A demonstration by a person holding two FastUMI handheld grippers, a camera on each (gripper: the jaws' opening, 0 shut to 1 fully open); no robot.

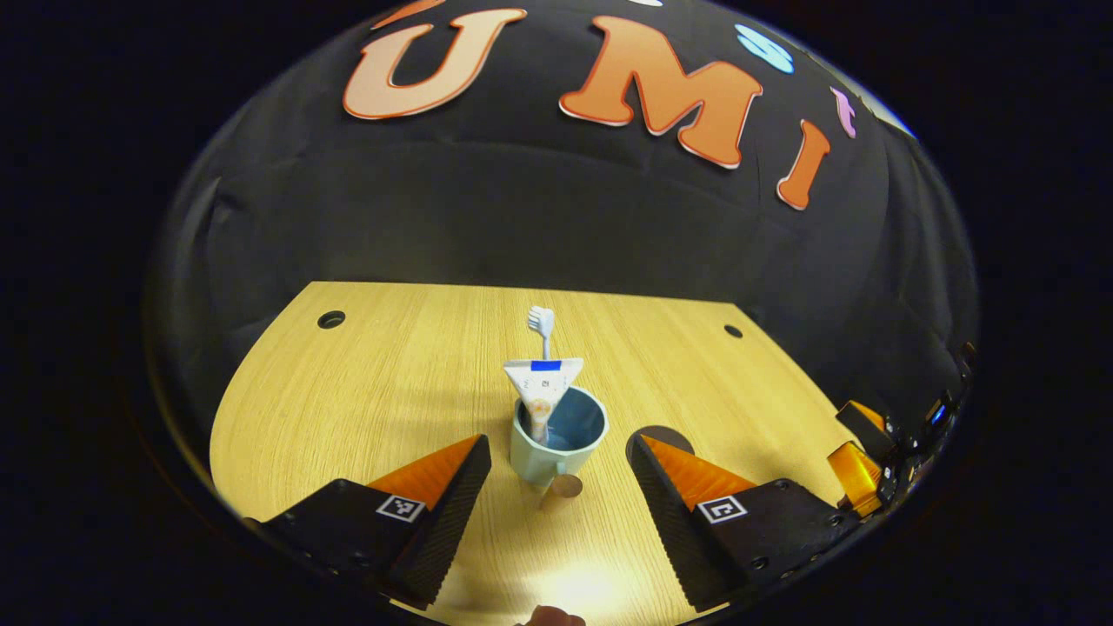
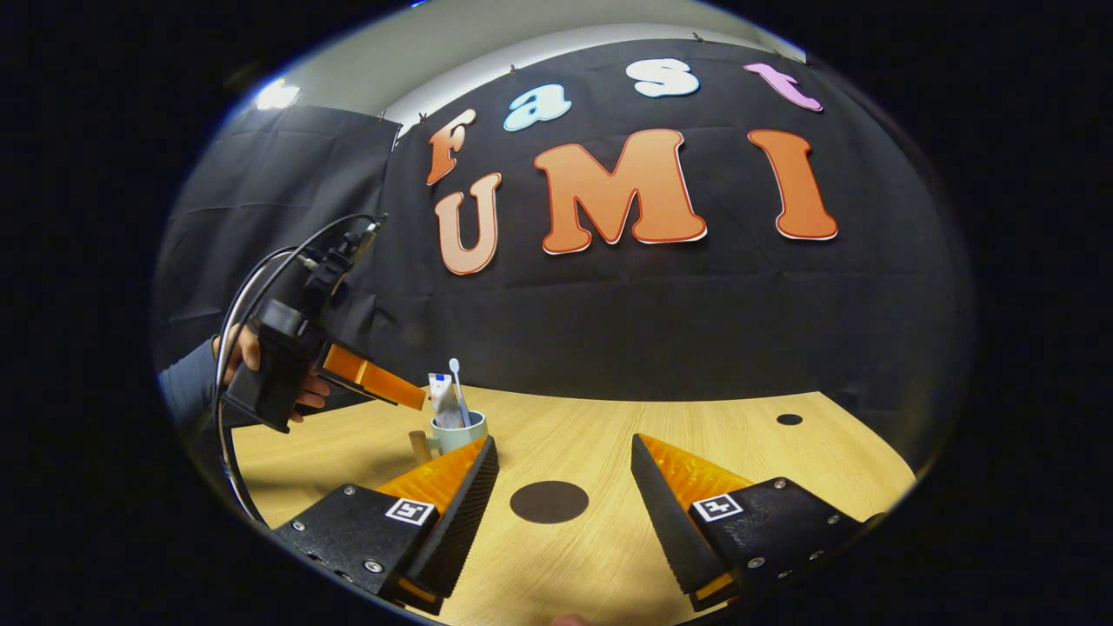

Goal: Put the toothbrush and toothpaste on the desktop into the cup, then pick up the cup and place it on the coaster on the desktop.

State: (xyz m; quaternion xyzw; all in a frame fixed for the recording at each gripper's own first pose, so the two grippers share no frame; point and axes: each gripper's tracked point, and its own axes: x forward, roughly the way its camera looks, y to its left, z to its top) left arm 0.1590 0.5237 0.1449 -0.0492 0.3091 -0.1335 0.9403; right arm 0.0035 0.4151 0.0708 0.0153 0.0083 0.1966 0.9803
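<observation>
Spread wide, left gripper (image 1: 561,487) frames the cup (image 1: 556,439) holding toothbrush (image 1: 541,323) and toothpaste (image 1: 543,382); right gripper (image 2: 563,487) gapes empty above the coaster (image 2: 549,502). Squeezing off-centre might, perhaps, tip the cup.

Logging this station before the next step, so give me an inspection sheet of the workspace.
Surface: wooden desktop with round holes.
Job's things: toothbrush and toothpaste stand in the cup; cup off the coaster.
Clutter: nothing seen.
Grippers: left tongs open around the cup, not touching; right tongs open over the coaster.
Cables: black cables loop from the left gripper.
Surroundings: black cloth wall.
</observation>
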